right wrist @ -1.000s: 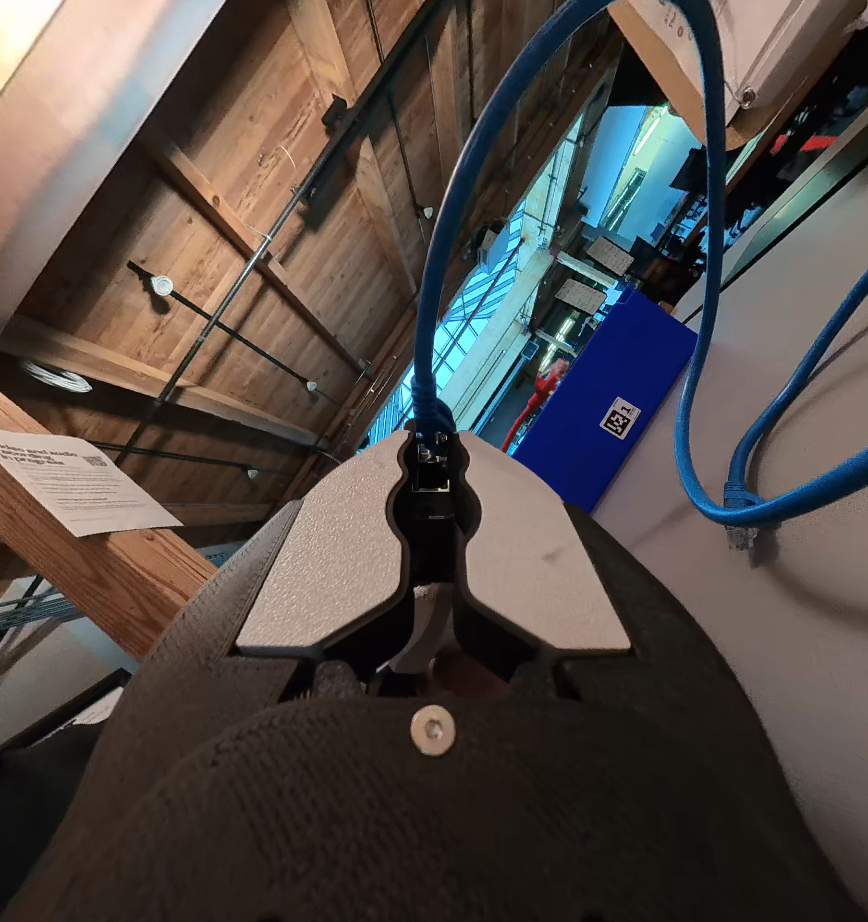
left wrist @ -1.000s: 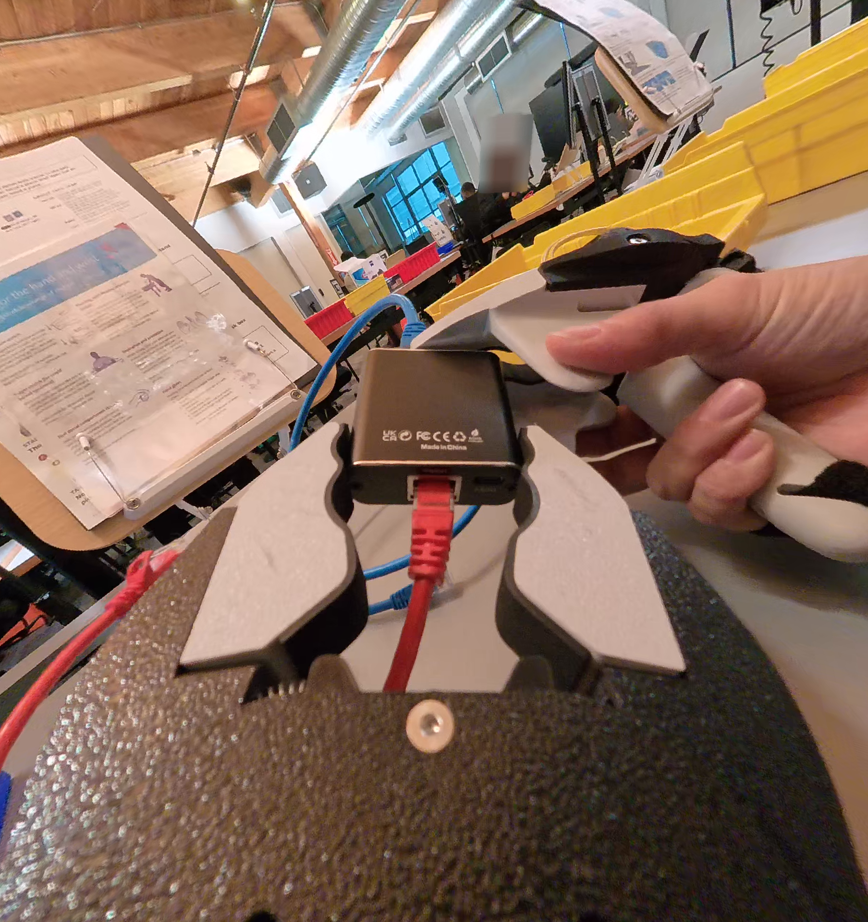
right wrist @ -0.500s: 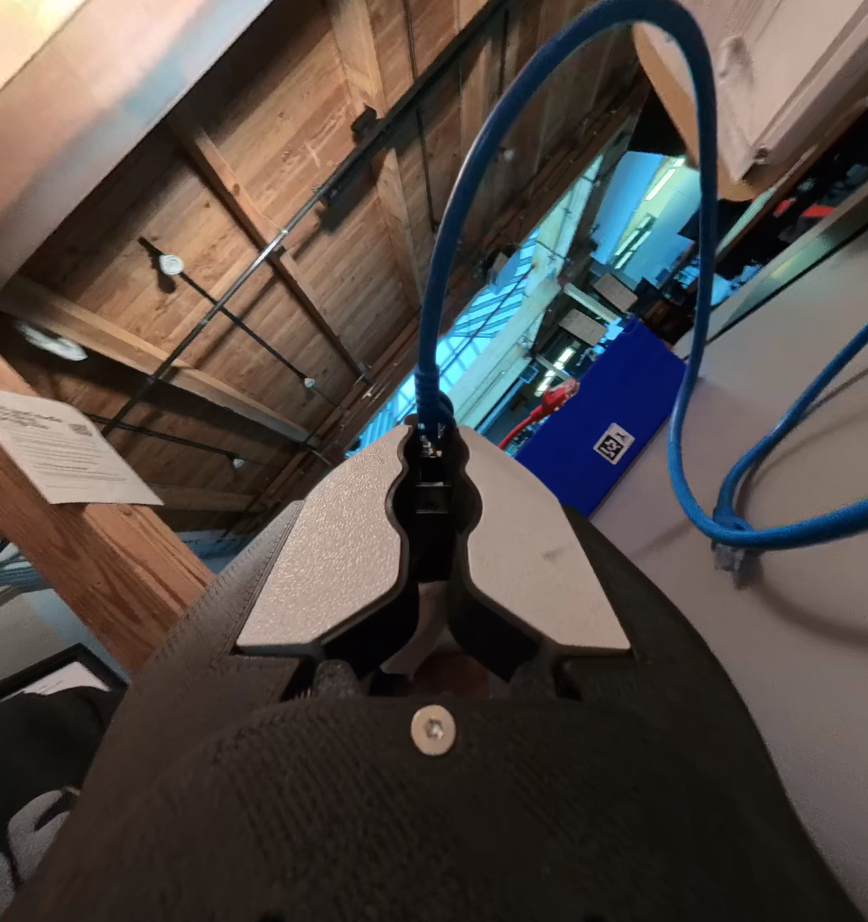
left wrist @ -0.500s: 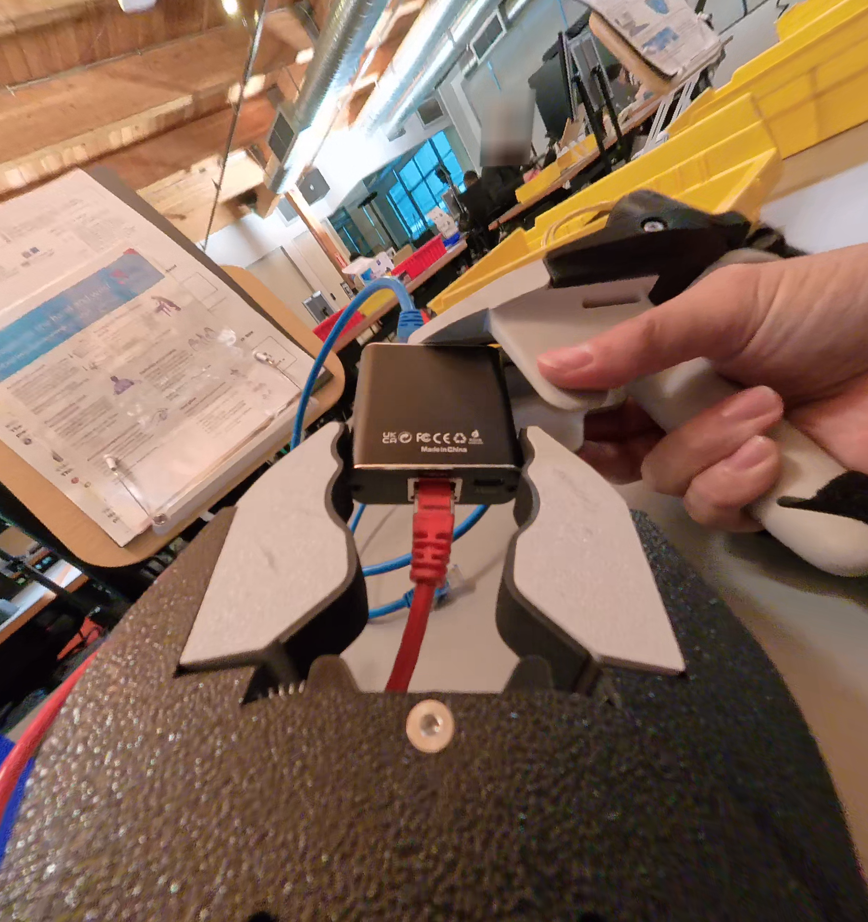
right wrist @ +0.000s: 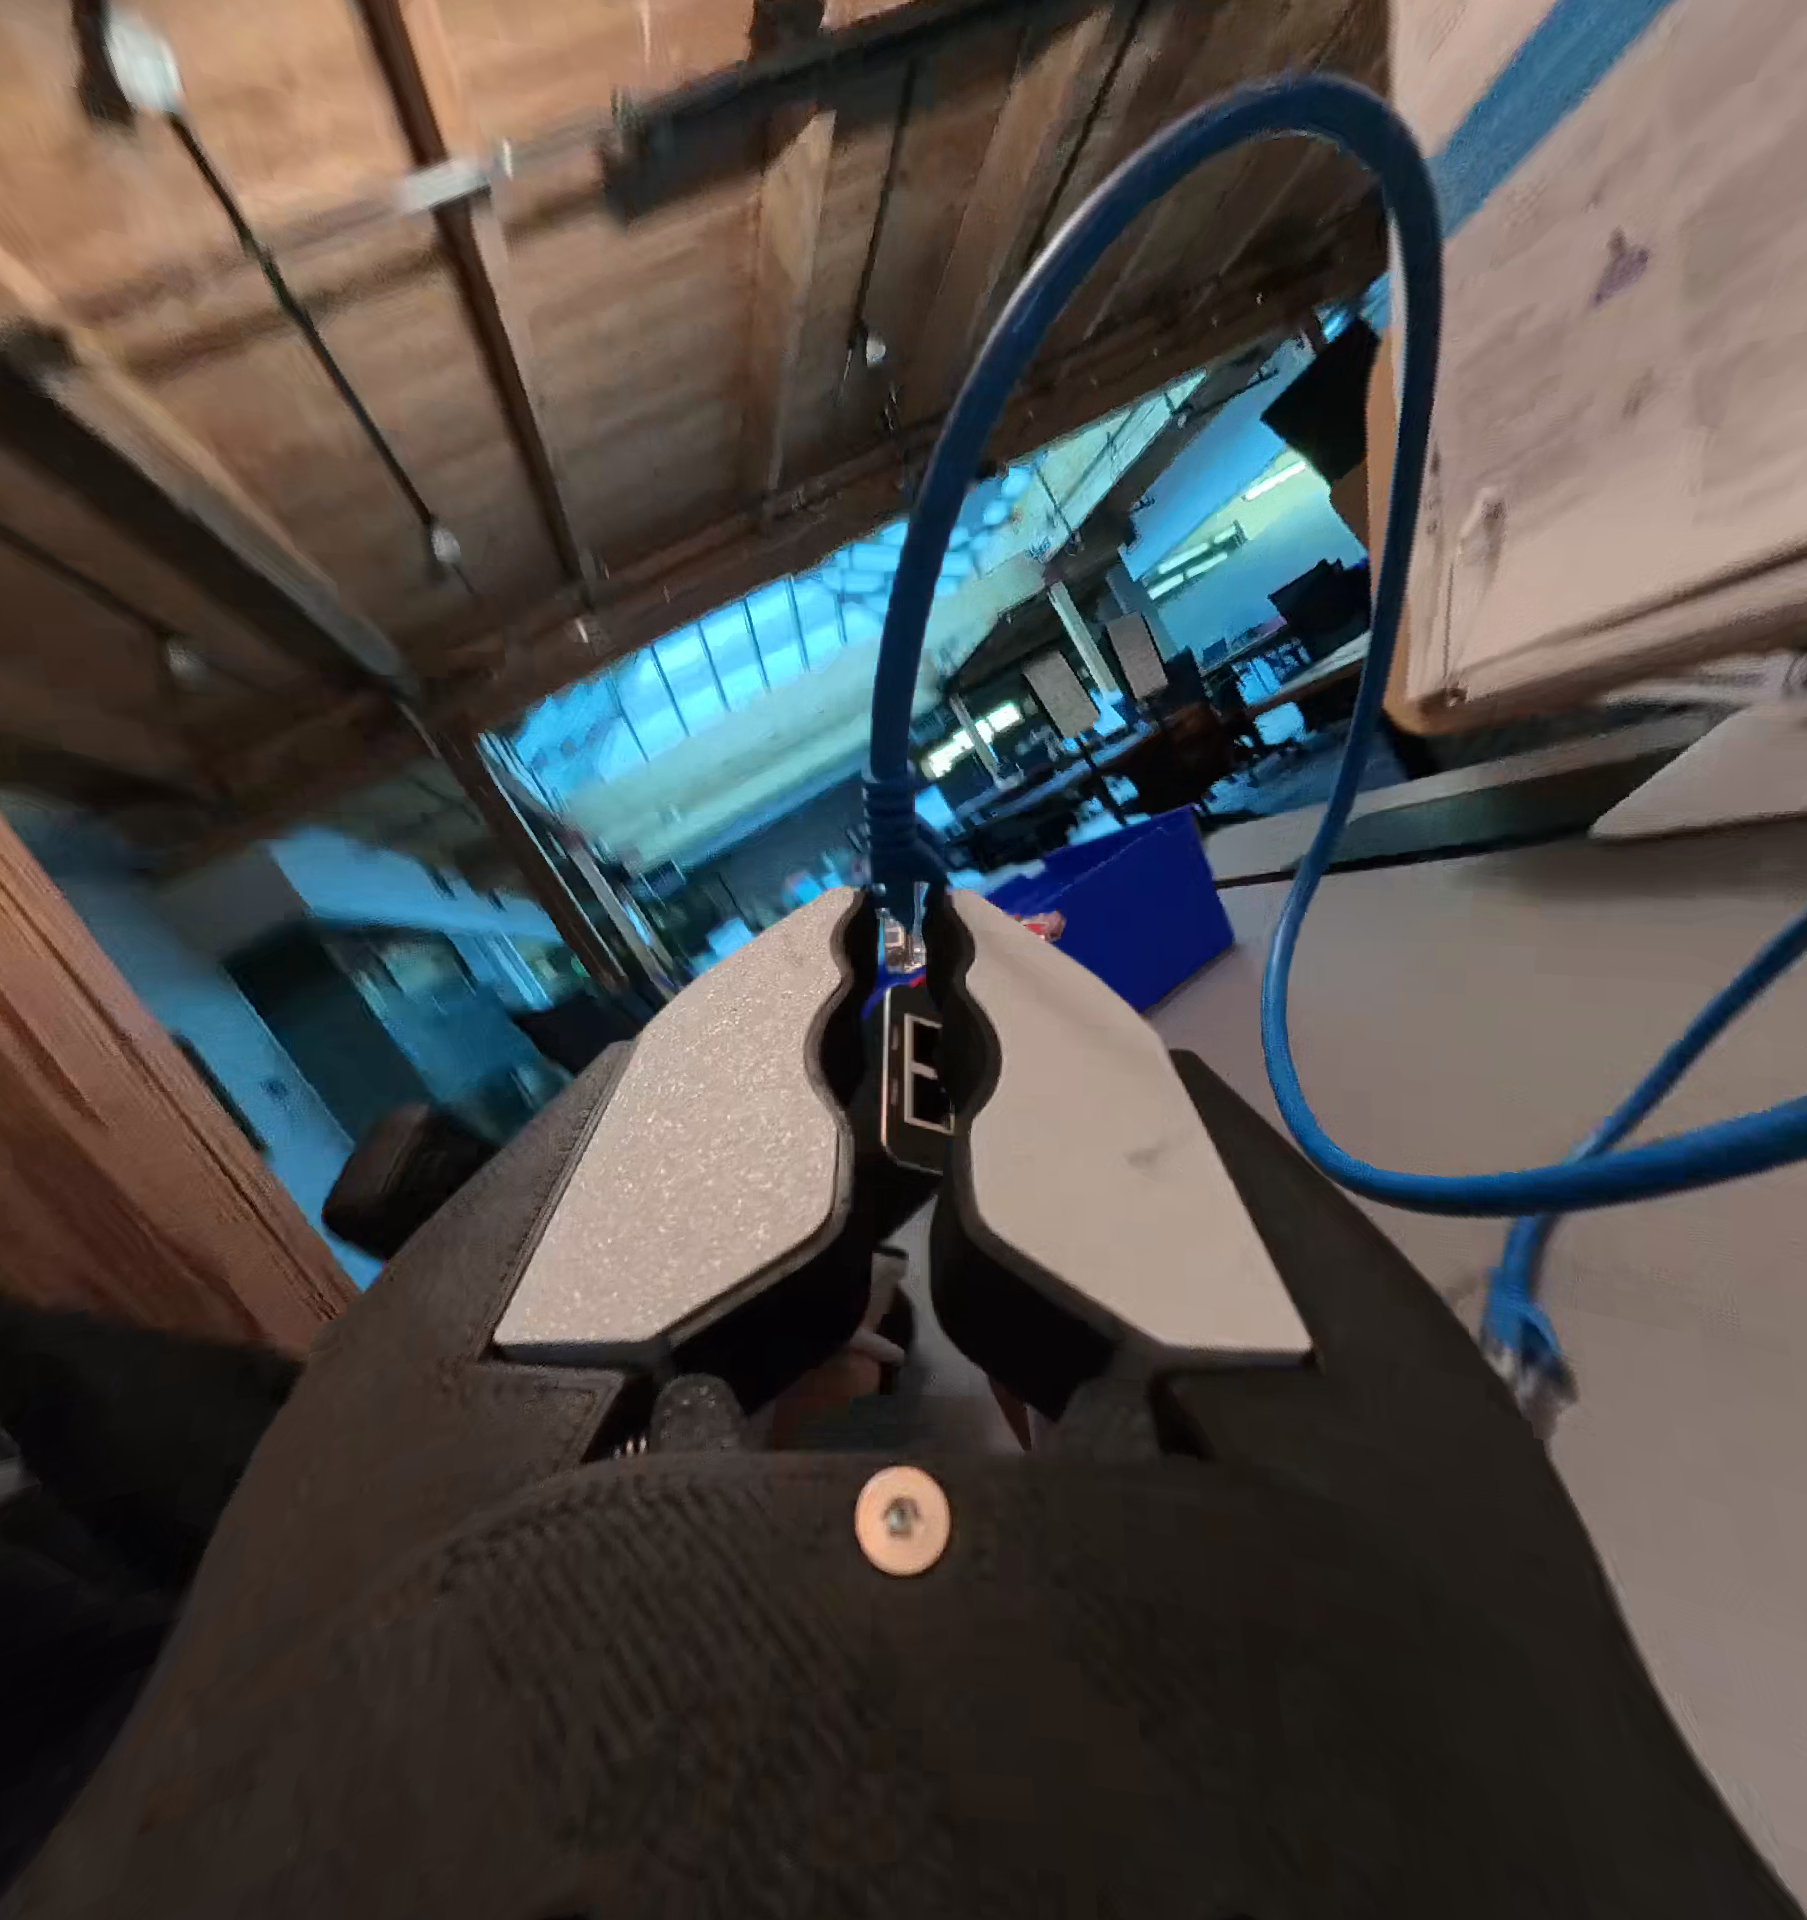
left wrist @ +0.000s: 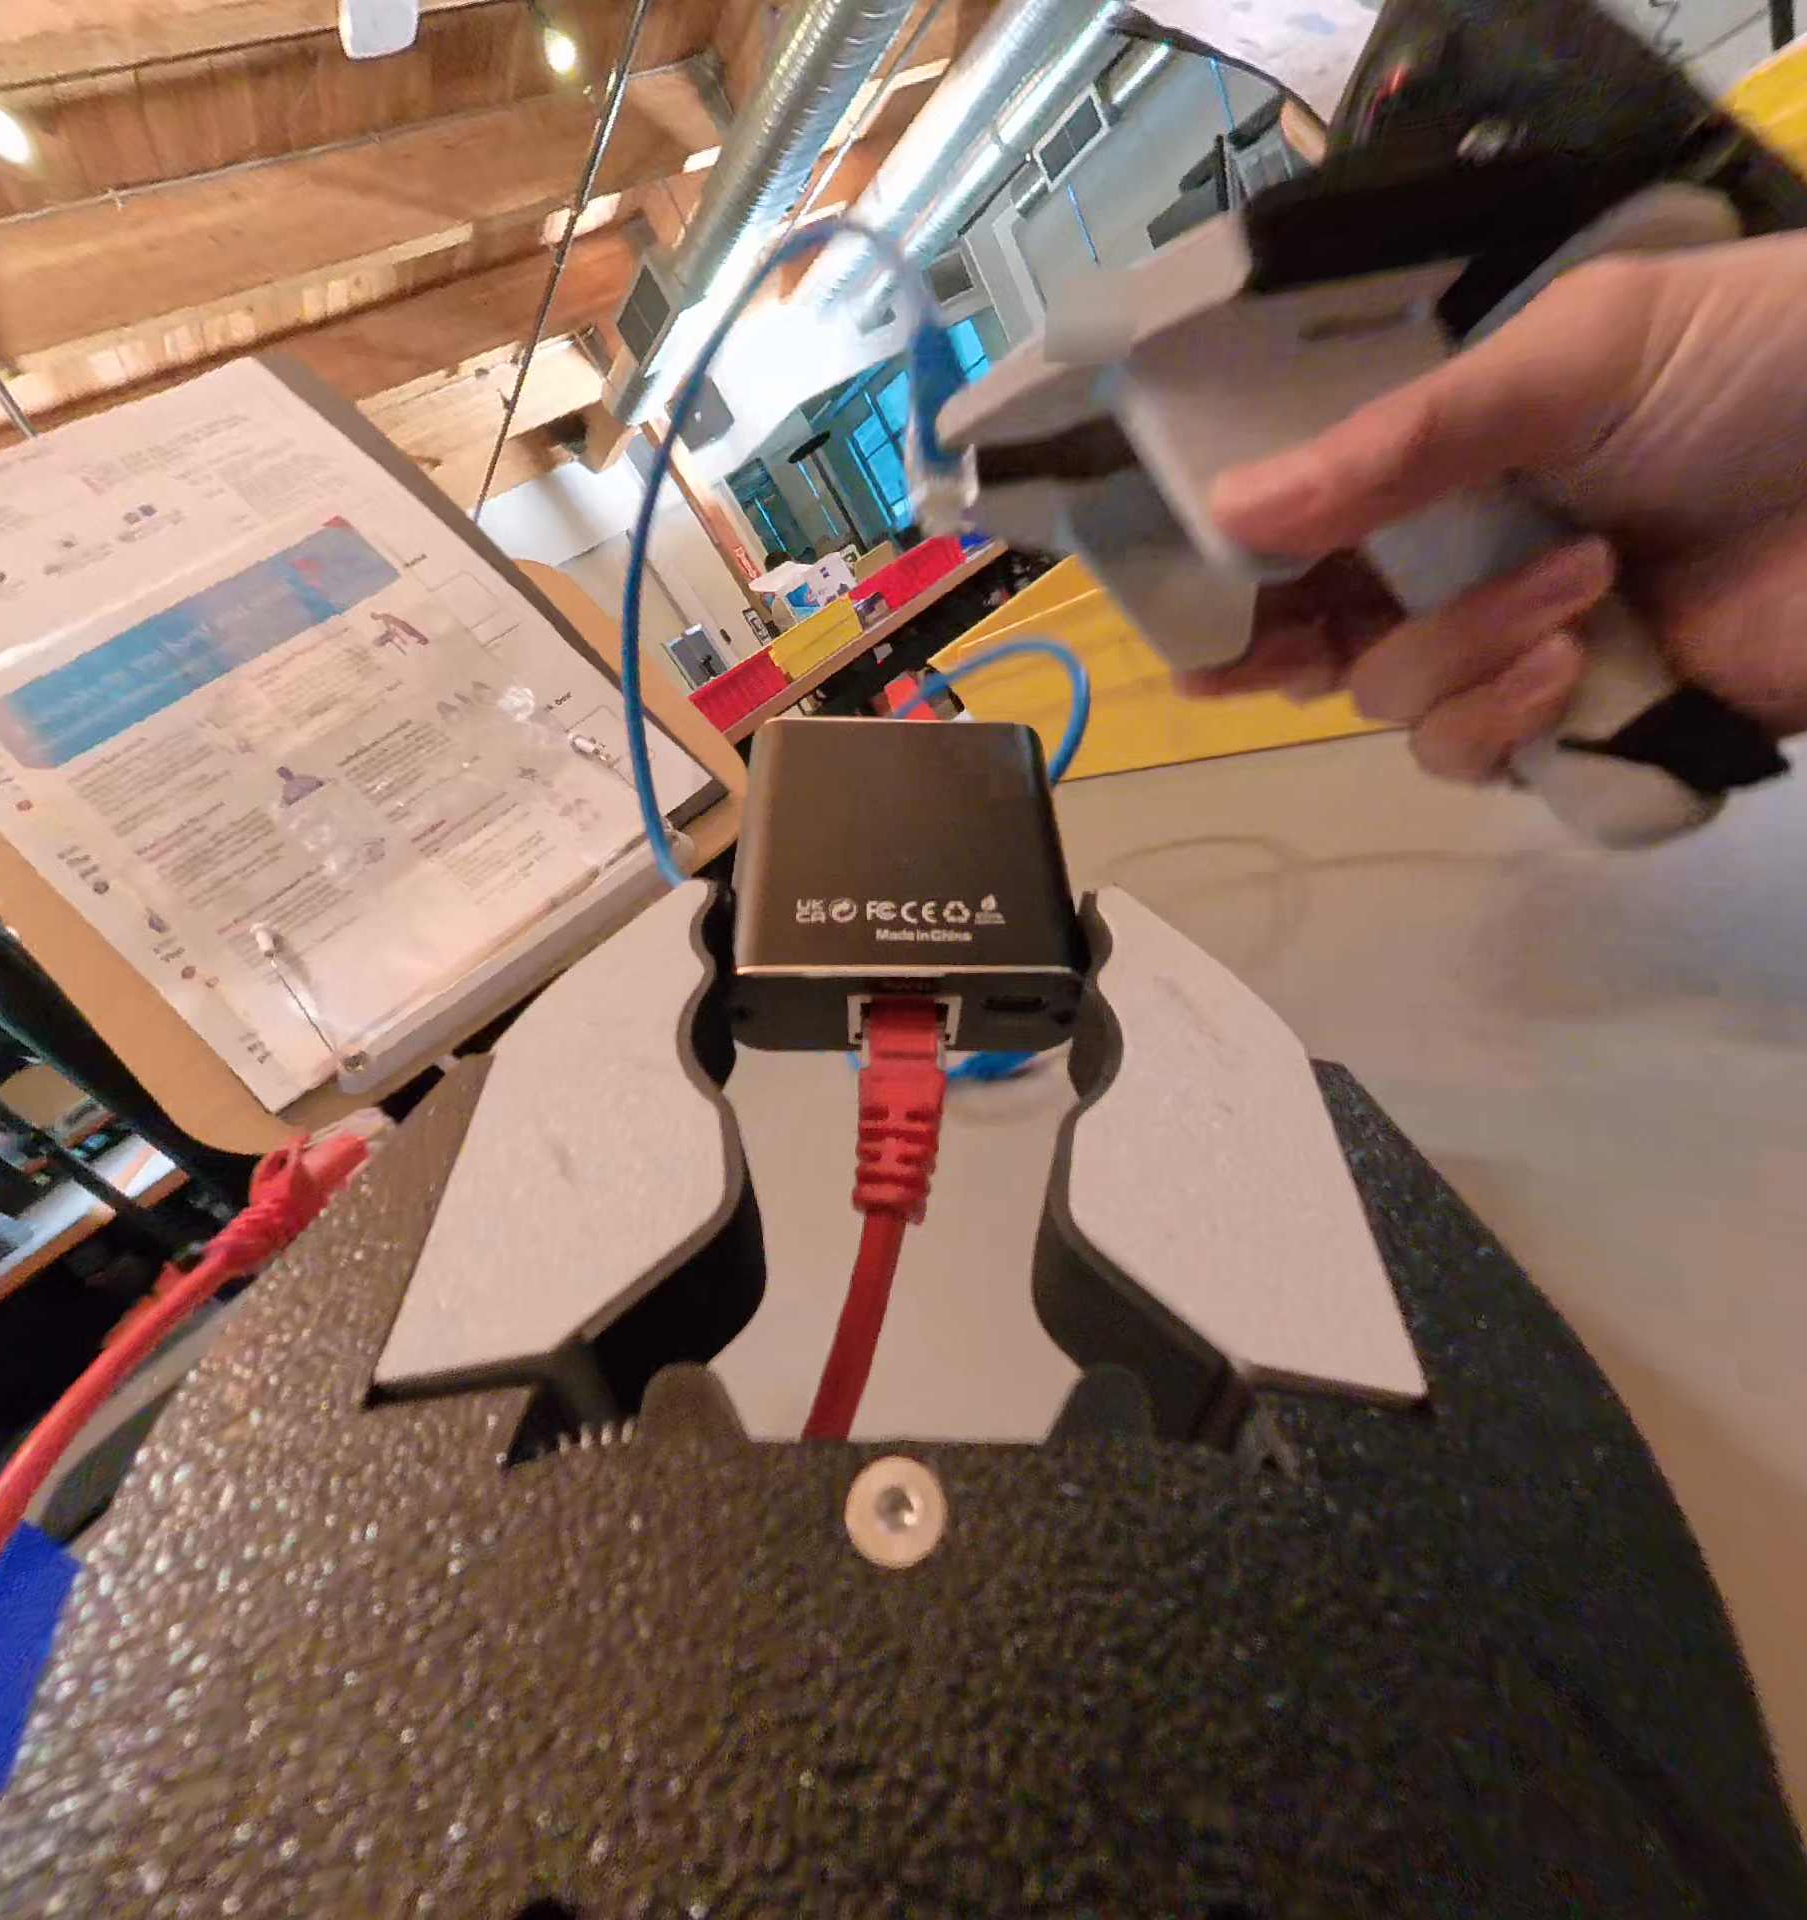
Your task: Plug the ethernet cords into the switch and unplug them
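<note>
Black switch (left wrist: 904,852), red cord (left wrist: 883,1195), blue cord (right wrist: 1398,436)

Warm ceiling spotlights (left wrist: 556,47) light the left view; the hand holding the far grey claw (left wrist: 992,457) is motion-blurred. Right view's dimmer, smeared, fisheye-bent edges.

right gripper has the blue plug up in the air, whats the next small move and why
Probably lower the right gripper to set the blue plug down on the table. It is clear of the switch, whose far ports look empty, while the left gripper holds the switch with the red cord plugged in.
</note>
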### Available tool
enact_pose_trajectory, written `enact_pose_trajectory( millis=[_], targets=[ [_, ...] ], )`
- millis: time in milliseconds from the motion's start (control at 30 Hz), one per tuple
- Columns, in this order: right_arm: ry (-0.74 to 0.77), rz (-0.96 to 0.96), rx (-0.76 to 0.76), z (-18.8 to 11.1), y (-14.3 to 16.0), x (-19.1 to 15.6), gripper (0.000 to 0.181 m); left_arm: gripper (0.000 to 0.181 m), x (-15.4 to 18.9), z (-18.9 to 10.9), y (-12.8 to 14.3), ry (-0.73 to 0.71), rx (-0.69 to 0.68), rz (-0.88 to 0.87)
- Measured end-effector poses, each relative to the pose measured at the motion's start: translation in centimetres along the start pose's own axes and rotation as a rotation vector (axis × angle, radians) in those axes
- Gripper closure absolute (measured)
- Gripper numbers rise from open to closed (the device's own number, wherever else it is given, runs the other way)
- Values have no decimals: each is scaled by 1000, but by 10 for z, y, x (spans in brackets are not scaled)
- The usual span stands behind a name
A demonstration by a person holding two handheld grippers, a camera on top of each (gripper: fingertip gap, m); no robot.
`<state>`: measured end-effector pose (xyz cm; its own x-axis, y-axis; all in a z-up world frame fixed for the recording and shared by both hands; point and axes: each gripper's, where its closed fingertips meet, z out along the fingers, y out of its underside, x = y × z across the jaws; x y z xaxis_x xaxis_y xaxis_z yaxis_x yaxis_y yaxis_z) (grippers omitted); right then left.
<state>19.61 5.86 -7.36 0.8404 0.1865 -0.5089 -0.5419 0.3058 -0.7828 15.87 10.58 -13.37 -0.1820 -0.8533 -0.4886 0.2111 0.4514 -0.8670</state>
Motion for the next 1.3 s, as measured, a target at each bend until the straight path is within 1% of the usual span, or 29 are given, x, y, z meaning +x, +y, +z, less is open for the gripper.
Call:
enact_pose_trajectory(
  millis=[33, 133, 200, 267, 400, 467, 500, 567, 633, 667, 700, 767, 800, 833, 900, 933, 1000, 1033, 1067, 1100, 1133, 1167, 1233, 1300],
  targets=[
    [13, -60, -44, -4, -7, -4, 169, 119, -2, 0, 1, -3, 0, -27],
    [3, -206, -85, -18, -42, -27, 170, 119, -6, -1, 5, -2, -9, -71],
    [49, -331, -129, -33, -66, -34, 170, 119, -7, -1, 6, 1, -10, -80],
    [93, -415, -178, -50, -91, -37, 170, 119, -5, 0, 7, 12, -14, -82],
    [208, -526, -369, -91, -130, -29, 172, 119, -3, 0, 7, 19, -16, -73],
    [306, -593, -487, -115, -148, -14, 170, 119, -3, 0, 7, 21, -15, -76],
    [359, -609, -514, -128, -160, -7, 170, 119, -3, -1, 7, 22, -16, -80],
    [344, -565, -486, -143, -185, -11, 171, 119, -4, -1, 7, 22, -16, -83],
    [427, -593, -463, -161, -212, -4, 171, 119, -3, -1, 7, 26, -17, -86],
    [420, -589, -469, -166, -218, -6, 172, 119, -3, -1, 7, 25, -18, -85],
    [432, -575, -442, -170, -226, -6, 172, 119, -3, -1, 7, 26, -17, -84],
    [455, -550, -459, -178, -226, 1, 172, 119, -3, -1, 7, 28, -18, -84],
    [525, -549, -499, -186, -222, 14, 172, 119, -3, -1, 7, 28, -17, -85],
    [559, -531, -549, -194, -215, 25, 172, 119, -3, -1, 7, 28, -16, -86],
    [585, -468, -585, -202, -201, 40, 172, 119, -3, -1, 7, 32, -16, -89],
    [625, -468, -616, -208, -198, 50, 172, 119, -3, -1, 7, 33, -17, -89],
    [752, -527, -722, -229, -195, 73, 172, 119, -2, -1, 8, 40, -19, -92],
    [839, -550, -774, -242, -197, 84, 172, 119, -1, -1, 8, 43, -20, -91],
    [919, -586, -799, -253, -203, 93, 172, 119, -1, -1, 8, 44, -19, -89],
    [963, -607, -805, -259, -209, 97, 172, 119, 0, -1, 8, 46, -18, -88],
    [976, -616, -774, -259, -216, 96, 172, 119, 0, -1, 8, 49, -20, -87],
    [975, -642, -701, -254, -227, 93, 172, 119, 0, -1, 8, 50, -21, -88],
    [893, -627, -597, -237, -239, 76, 172, 119, 0, -1, 8, 49, -20, -92],
    [830, -678, -557, -217, -248, 56, 172, 119, 0, -1, 8, 50, -20, -94]
  ],
)
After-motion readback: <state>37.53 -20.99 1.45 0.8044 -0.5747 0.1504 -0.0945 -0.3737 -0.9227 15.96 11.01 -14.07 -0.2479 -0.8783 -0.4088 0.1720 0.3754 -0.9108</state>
